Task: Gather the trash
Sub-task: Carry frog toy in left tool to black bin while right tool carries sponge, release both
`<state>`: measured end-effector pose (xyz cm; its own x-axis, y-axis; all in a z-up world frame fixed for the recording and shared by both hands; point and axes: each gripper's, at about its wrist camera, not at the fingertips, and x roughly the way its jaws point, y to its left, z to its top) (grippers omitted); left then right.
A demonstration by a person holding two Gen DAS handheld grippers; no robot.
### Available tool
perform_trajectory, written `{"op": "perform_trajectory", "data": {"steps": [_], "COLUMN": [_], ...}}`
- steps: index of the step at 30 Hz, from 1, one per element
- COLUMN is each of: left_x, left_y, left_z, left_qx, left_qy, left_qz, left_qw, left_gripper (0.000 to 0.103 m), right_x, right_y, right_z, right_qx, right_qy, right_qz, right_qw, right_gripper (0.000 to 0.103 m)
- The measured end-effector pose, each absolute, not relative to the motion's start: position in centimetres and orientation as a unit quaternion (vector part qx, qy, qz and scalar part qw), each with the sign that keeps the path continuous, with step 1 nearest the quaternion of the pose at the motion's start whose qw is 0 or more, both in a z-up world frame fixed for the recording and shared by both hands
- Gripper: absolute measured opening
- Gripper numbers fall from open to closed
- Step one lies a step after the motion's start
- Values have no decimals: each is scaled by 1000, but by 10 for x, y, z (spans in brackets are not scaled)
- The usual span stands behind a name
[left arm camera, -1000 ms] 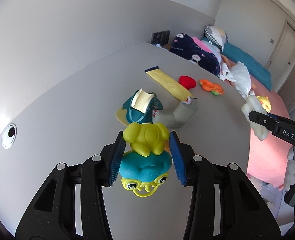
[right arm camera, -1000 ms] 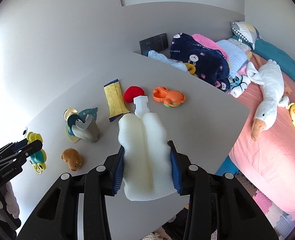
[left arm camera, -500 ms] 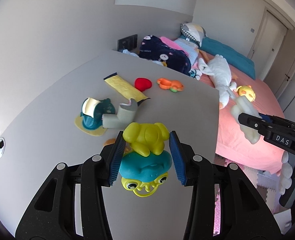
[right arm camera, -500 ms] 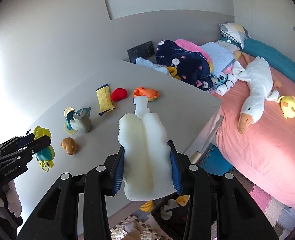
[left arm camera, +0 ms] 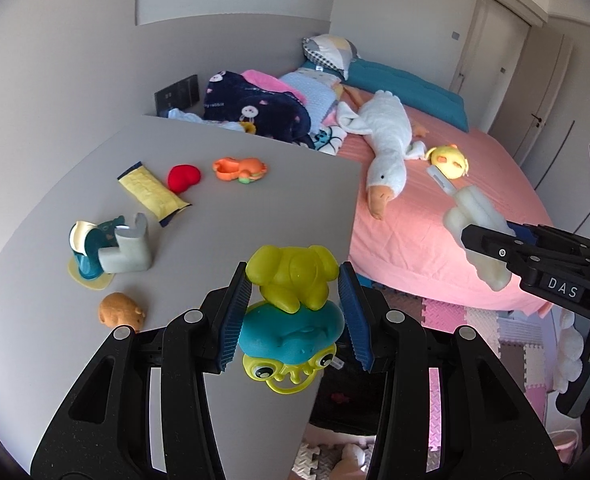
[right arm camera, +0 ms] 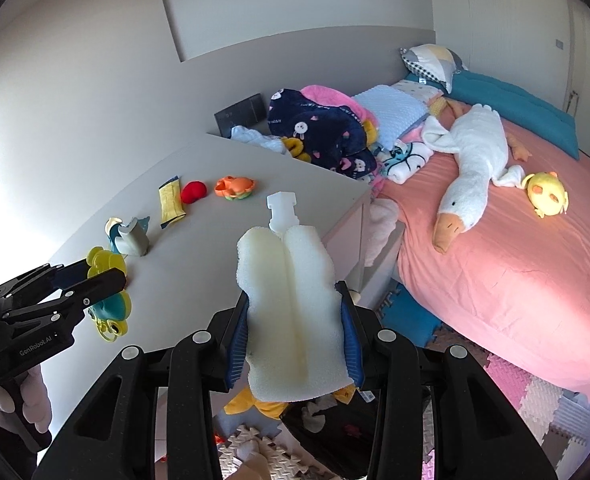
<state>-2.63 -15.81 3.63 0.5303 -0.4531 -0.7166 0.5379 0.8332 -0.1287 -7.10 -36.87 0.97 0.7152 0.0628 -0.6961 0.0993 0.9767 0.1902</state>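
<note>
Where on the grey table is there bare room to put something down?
Bare patches on the table: right side between orange toy and table edge; back corner beyond yellow wrapper. Crowded on the left: wrapper, red toy, grey foam piece, brown toy.

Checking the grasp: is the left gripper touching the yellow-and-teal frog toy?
Touching: left wrist view shows the left gripper clamped on the yellow-and-teal frog toy.
</note>
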Motion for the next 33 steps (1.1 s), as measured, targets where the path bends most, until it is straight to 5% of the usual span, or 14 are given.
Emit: {"op": "perform_trajectory", "data": {"steps": [19, 21, 23, 33], "left_x": [-69, -76, -86, -89], "left_y": [-243, -252, -259, -265], "left_z": [33, 30, 28, 15], "left_qx": [101, 112, 122, 136], "left_qy": [394, 397, 388, 398], "left_qz": [-377, -394, -392, -382], "left_qw": [832, 821, 825, 823], "left_gripper": [45, 54, 96, 96], "right_x": [-130, -133, -138, -151], "right_y": [-424, -428, -435, -459], "right_z": [1, 0, 2, 10], "right_qx": [139, 148, 156, 182], "right_qy": [377, 381, 369, 331], "right_qz": [-73, -78, -105, -160], "right_qw": [913, 909, 910, 912], "right_gripper": [43, 58, 75, 88]}}
